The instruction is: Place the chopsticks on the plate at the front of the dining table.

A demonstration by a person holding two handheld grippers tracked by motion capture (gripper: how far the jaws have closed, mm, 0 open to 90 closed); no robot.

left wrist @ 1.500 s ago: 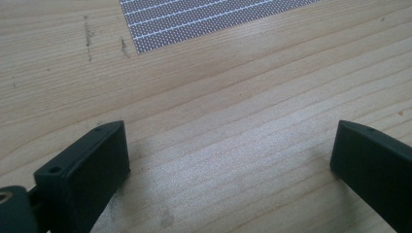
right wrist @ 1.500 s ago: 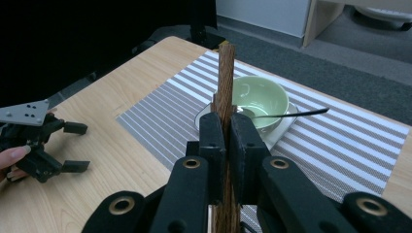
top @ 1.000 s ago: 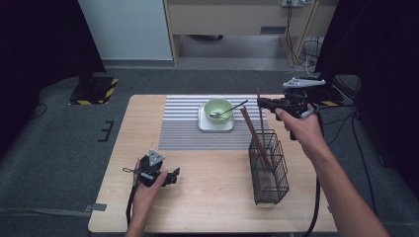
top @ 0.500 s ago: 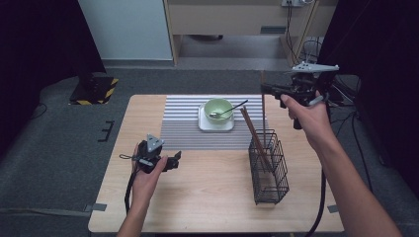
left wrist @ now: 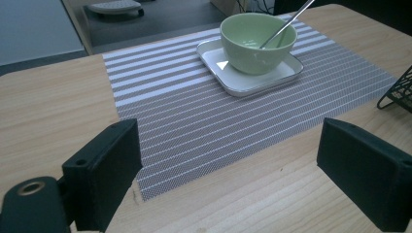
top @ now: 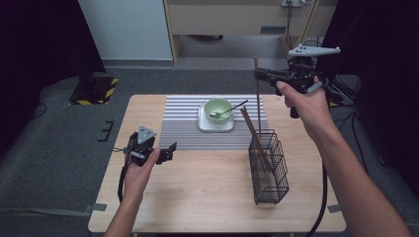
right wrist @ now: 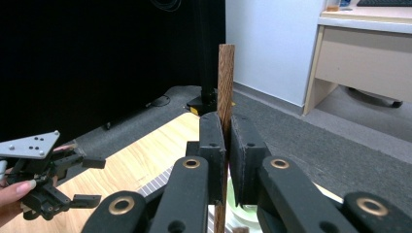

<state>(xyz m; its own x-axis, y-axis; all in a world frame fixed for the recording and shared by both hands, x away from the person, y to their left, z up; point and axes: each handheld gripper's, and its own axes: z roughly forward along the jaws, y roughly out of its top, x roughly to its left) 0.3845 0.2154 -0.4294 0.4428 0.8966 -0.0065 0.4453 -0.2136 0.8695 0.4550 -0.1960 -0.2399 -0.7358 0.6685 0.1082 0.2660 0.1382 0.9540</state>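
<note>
My right gripper (top: 259, 74) is raised above the table's far right, shut on a brown wooden chopstick (top: 258, 94) that hangs upright with its lower end over the black wire basket (top: 269, 165). In the right gripper view the chopstick (right wrist: 225, 82) is pinched between the two pads of that gripper (right wrist: 227, 155). A second chopstick (top: 254, 136) leans in the basket. My left gripper (top: 170, 151) hovers open over the wood at the left, its jaws wide apart with nothing between them (left wrist: 228, 170). A green bowl (top: 218, 109) with a spoon (top: 232, 108) sits on a white square plate (top: 203, 124).
A grey striped placemat (top: 180, 123) covers the table's far middle under the plate. The wire basket's corner (left wrist: 398, 90) shows at the right edge of the left gripper view. A desk (top: 222, 19) and dark curtains stand behind the table.
Both hands have risen. The right gripper has lifted the chopstick up out of the basket, and the left gripper has come up off the table.
</note>
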